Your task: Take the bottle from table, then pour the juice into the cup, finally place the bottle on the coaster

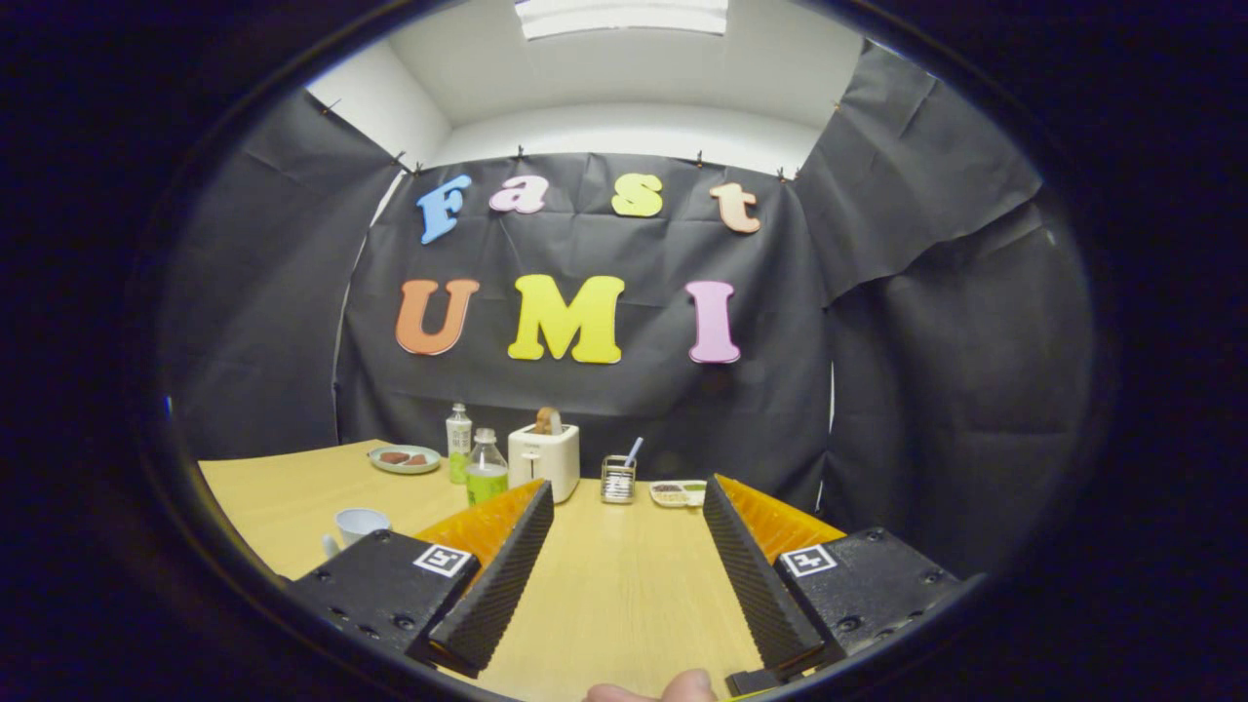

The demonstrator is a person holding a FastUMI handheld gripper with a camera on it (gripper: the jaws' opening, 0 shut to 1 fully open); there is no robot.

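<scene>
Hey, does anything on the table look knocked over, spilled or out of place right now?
Nothing stands out. Both bottles stand upright beside the toaster, the cup sits upright near the left jaw, and the plate lies flat. No spill shows on the table. The gripper is open, holding nothing.

Staged recording booth, not real kitchen. Black cloth (604, 390) pinned as backdrop and side walls; white room wall (624, 127) and ceiling light (624, 15) visible above cloth. Wooden table (614, 585) dressed with kitchen props: toaster (544, 458) holding bread, plate (405, 459) with food, two bottles, cup (356, 526), small rack (618, 480), tray (678, 493). Gripper (624, 575) fingers spread wide over table, holding nothing.
</scene>
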